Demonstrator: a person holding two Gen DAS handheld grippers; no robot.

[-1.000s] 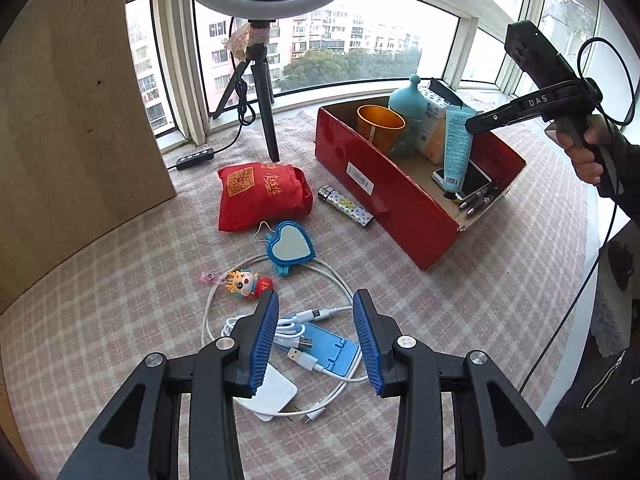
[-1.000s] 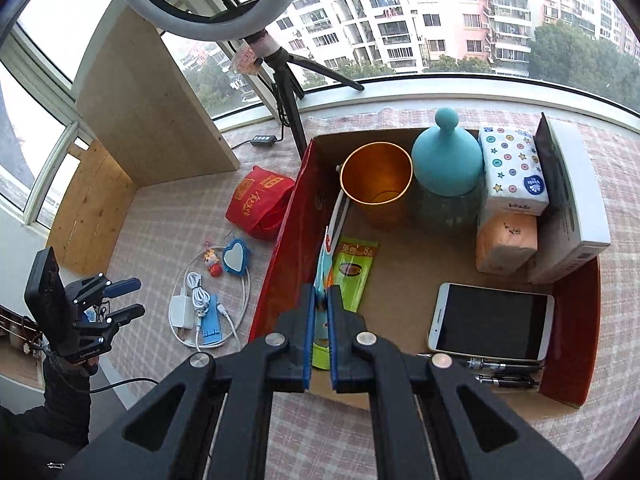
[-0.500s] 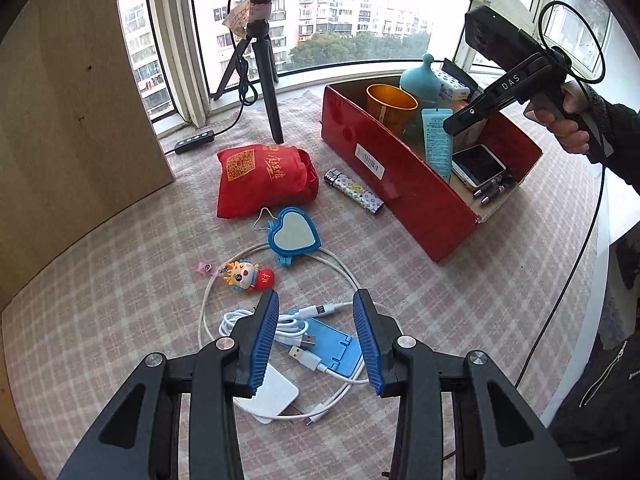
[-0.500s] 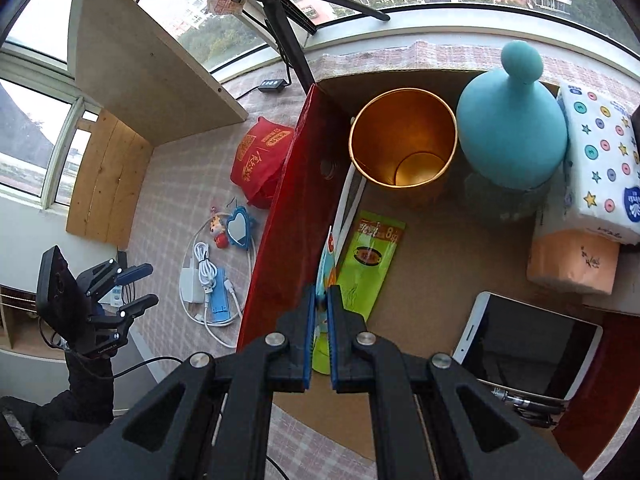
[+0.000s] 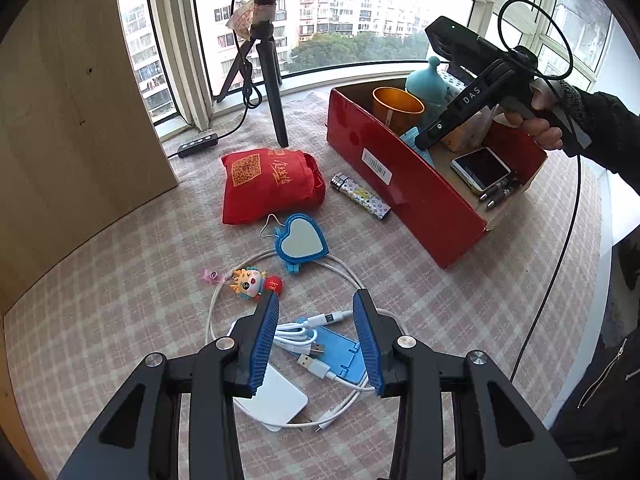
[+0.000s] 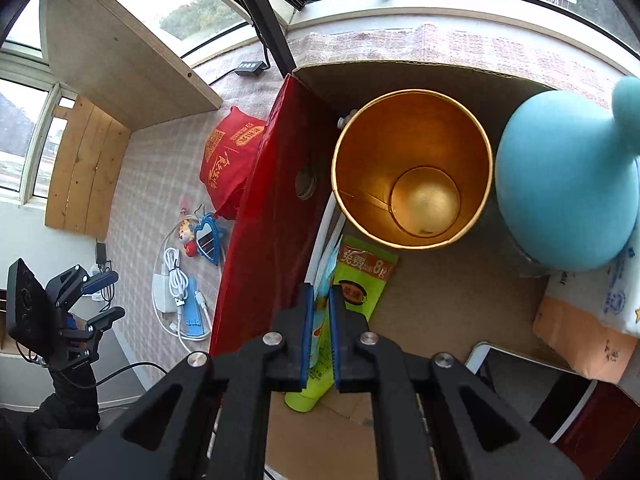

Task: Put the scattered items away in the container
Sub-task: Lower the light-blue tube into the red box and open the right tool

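Right tool point(image 6: 319, 332) is inside the red box point(image 6: 256, 240), pointing steeply down. Its jaws are opening; a flat blue tube point(image 6: 326, 268) stands between the blue pads point(image 6: 307, 332), and whether they still press on it cannot be told. The tube rests against the box's left wall, at 7 o'clock from the gold cup point(image 6: 412, 168). A green tube point(image 6: 352, 296) lies on the box floor just beside it. A teal bottle point(image 6: 564, 184) stands at 3 o'clock from the cup. A phone point(image 5: 480, 168) lies near the box's right end.

Left tool point(image 5: 316, 340) hovers over the bench point(image 5: 120, 300), jaws spread, gripping nothing. Below it lie a white cable point(image 5: 296, 332), a blue stand point(image 5: 340, 356) and a white charger point(image 5: 276, 400). At 12 o'clock from these: a doll keychain point(image 5: 250, 282), then a heart mirror point(image 5: 301, 238), then a red bag point(image 5: 268, 184). A lighter point(image 5: 360, 196) lies between the bag and the box.
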